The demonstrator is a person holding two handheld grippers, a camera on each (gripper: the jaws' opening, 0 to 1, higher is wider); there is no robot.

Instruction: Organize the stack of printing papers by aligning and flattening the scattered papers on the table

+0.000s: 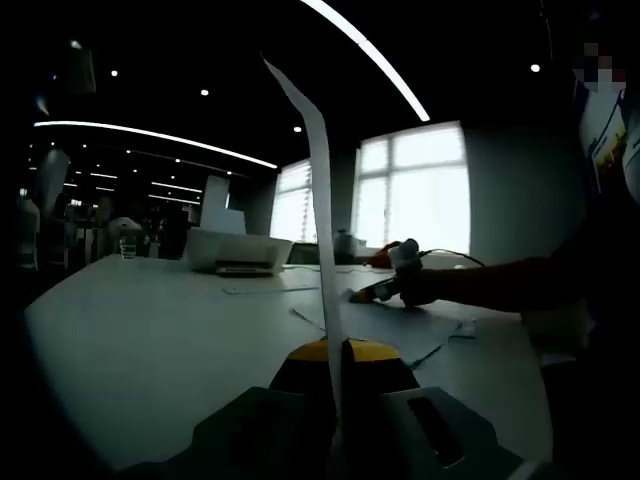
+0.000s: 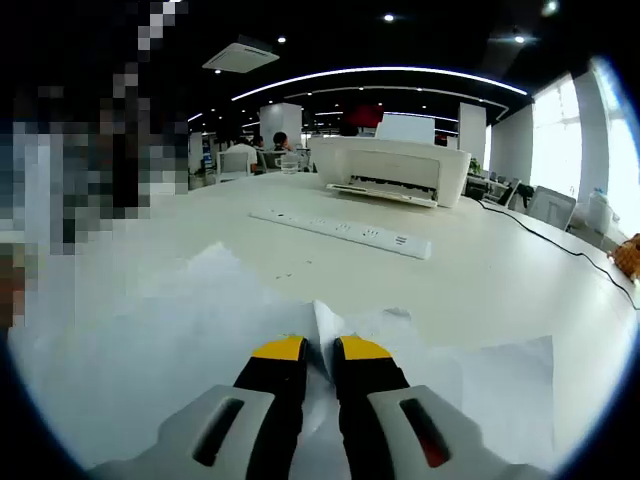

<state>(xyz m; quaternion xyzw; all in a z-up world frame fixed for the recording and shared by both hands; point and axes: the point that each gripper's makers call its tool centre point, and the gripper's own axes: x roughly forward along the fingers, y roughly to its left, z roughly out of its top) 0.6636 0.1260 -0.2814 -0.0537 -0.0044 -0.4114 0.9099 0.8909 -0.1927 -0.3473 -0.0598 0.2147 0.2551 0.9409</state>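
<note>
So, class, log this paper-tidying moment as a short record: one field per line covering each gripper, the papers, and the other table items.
left gripper: shut on a sheet seen edge-on, standing upward
right gripper: shut on a raised fold of paper
scattered papers: spread loosely on the table, not aligned
printer: far side of the table
power strip: in front of the printer

One white sheet (image 1: 322, 250) stands on edge, seen edge-on as a thin curved strip rising from betw. the left tool's (image 1: 338, 385) jaws, top end bent over. Other papers (image 1: 400, 325) lie flat on the bench (image 1: 150, 330) past that sheet, loosely overlapped, edges not aligned. In right gripper view, scattered sheets (image 2: 150, 340) lie spread w/ corners askew, one fold (image 2: 325, 335) pinched up betw. the right tool's (image 2: 320, 355) jaws.
</note>
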